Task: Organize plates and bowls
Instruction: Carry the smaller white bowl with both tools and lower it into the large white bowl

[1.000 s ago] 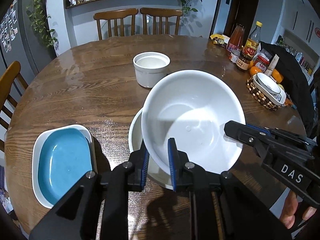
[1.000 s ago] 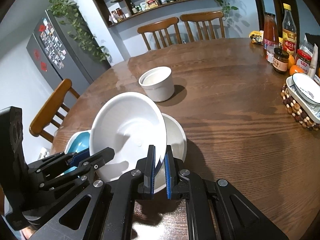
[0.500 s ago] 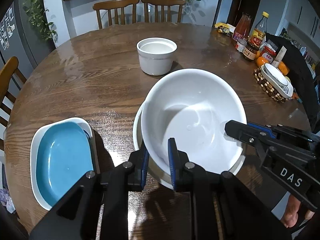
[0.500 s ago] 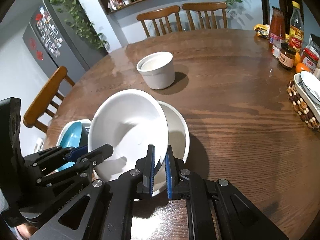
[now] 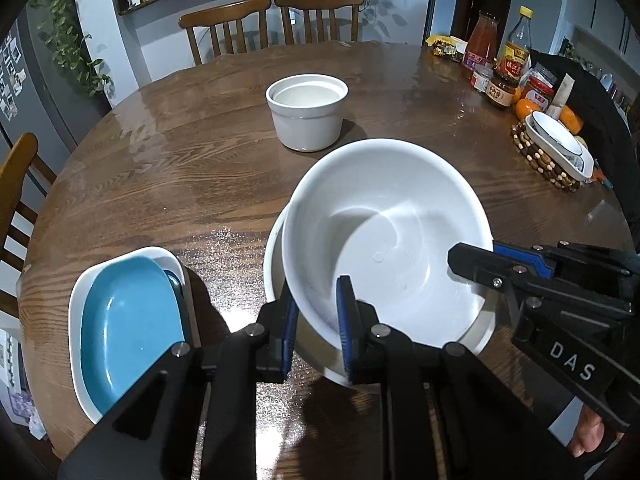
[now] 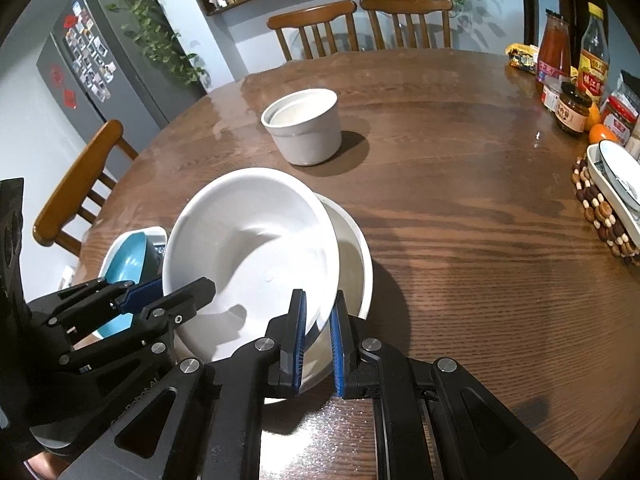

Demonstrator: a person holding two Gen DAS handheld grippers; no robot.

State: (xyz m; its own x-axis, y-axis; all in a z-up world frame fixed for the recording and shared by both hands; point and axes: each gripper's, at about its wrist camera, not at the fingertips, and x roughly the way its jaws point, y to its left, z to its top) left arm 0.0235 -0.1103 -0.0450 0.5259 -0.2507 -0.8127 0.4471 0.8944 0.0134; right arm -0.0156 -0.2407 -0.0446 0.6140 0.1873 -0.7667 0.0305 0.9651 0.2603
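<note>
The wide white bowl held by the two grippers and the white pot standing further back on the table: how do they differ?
The wide white bowl is shallow and flaring; the white pot is narrower, with tall, nearly straight walls. The bowl is tilted, pinched at its rim by the left gripper and right gripper over another white bowl; the pot stands upright, alone and untouched. Both are plain white.

The upper white bowl has sunk lower into the white bowl beneath, its tilt a little less steep, so less of the lower bowl's inside shows. Both views have dipped slightly toward the bench.
</note>
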